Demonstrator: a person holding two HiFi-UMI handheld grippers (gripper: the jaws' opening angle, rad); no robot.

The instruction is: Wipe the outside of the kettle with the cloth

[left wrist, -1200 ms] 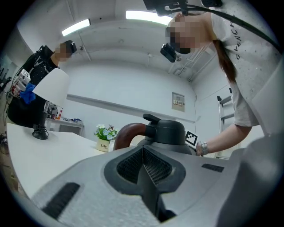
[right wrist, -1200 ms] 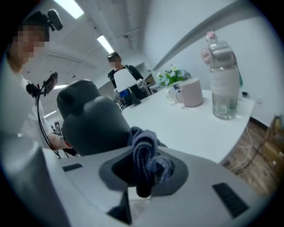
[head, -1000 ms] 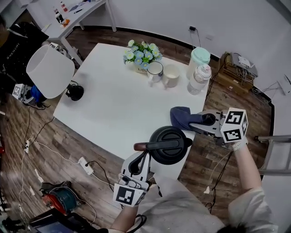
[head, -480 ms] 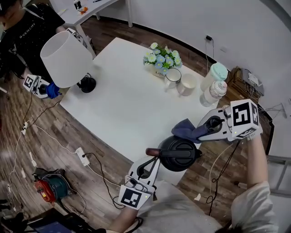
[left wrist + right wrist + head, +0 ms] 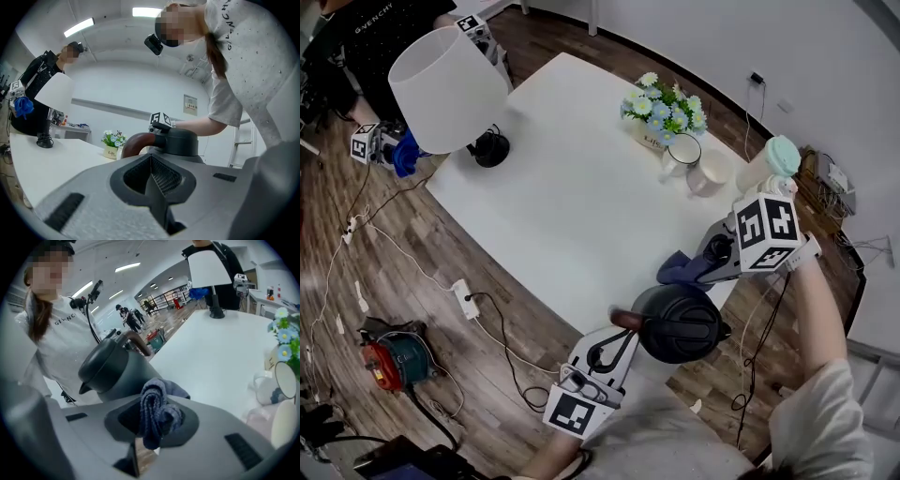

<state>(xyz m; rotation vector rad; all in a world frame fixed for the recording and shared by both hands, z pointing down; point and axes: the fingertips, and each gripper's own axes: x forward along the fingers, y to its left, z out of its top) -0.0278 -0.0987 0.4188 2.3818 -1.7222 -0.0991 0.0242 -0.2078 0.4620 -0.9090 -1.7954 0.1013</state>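
Both grippers full
My left gripper (image 5: pixel 616 331) clamps the kettle (image 5: pixel 680 323) handle (image 5: pixel 136 143); my right gripper (image 5: pixel 701 264) should press its pinched cloth (image 5: pixel 157 413) flat.

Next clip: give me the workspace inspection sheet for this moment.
Surface: white table.
Job's things: black kettle at the table's near corner; blue cloth beside it.
Clutter: lamp, flowers, two mugs.
Grippers: left gripper jaws together by the kettle's handle; right gripper shut on the cloth.
Cables: power strip and leads on the floor.
Surroundings: wooden floor; another person beyond the lamp.
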